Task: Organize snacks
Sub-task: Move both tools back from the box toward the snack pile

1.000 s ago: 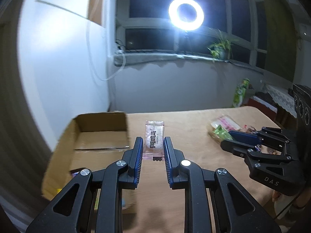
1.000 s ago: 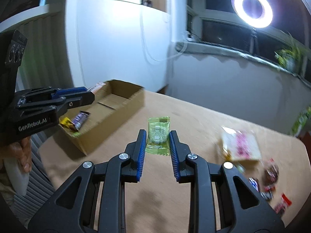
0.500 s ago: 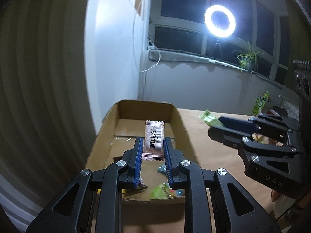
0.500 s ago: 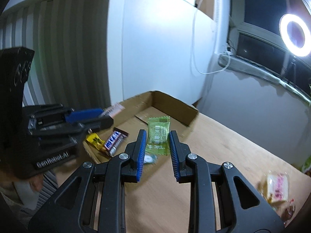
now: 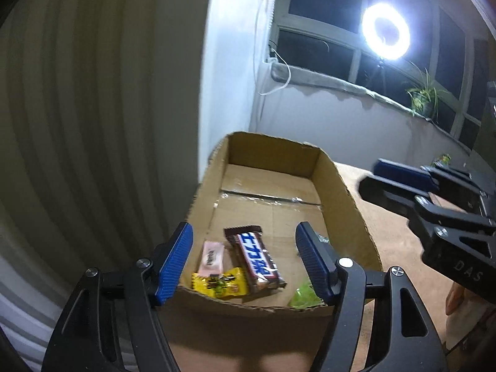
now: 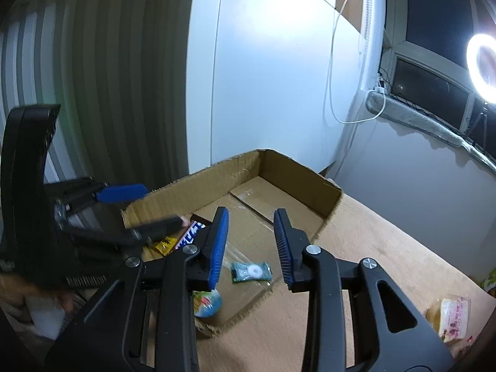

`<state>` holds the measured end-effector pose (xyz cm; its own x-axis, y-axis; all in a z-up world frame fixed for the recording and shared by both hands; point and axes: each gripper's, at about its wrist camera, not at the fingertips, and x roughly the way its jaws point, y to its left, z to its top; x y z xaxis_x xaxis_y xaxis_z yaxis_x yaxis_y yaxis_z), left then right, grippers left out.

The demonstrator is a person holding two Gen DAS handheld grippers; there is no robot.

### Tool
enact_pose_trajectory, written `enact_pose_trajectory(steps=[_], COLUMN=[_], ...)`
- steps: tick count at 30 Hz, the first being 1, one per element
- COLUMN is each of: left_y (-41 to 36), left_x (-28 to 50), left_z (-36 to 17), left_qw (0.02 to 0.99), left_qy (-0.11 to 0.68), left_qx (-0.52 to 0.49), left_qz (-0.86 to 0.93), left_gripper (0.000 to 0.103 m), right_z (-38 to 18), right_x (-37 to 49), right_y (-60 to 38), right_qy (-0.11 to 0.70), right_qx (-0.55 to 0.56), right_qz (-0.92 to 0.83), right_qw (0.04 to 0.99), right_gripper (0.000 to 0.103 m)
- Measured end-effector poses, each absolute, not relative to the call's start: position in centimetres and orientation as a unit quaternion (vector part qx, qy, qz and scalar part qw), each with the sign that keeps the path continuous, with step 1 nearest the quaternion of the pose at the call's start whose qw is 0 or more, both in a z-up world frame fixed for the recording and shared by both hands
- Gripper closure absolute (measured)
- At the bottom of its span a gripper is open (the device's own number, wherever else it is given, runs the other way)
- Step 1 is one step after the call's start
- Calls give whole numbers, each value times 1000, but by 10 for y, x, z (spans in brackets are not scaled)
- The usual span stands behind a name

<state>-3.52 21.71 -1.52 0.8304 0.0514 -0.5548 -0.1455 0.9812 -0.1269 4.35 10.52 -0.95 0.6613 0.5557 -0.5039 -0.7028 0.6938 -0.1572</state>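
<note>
An open cardboard box [image 5: 344,204] sits at the table's left end. In it lie a pink packet [image 5: 212,259], a yellow packet [image 5: 220,285], a brown chocolate bar [image 5: 257,260] and a green packet [image 5: 305,294]. My left gripper [image 5: 244,228] hangs over the box's near end, its jaws opening wide with nothing between them. My right gripper [image 6: 251,214] is over the same box [image 6: 325,192], its jaws opening and holding nothing. Below it lie a teal candy [image 6: 251,271] and a round colourful packet [image 6: 206,302]. Where its green packet went I cannot tell.
The wooden table [image 6: 387,263] stretches to the right, with a bagged bread snack [image 6: 449,319] near its edge. A white wall and ribbed panel stand close behind the box. A ring light [image 5: 386,35] and a plant [image 5: 424,96] are by the window.
Both grippers swung left from the table to over the box. The left one let go of the pink packet, which now lies in the box. The right one's green packet has left its jaws.
</note>
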Motion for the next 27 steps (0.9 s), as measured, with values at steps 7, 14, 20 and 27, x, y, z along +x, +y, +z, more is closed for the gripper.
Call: enact_pose_trajectory(steps=[7,14,20,27], left_y=[229,224,202,159], left_x=[-44,-51,-45,-39], left_z=[-5,3,11,20], left_qw=[955,957,958,960], left_qy=[273,264,272,276], left_qx=[-92,-89,-75,-49], left_qz=[73,77,54,21], left_gripper=[34,29,28,27], right_z=[-17,-24,-23,-24], right_x=[23,11,0,-1], right_y=[81,61,35,-10], right_qy=[219,235,227,231], right_qx=[-161,-139,-123,-95], right_qz=[343,339,325,293], right_qw=[899,900,910,923], right_gripper=[62,51,45,28])
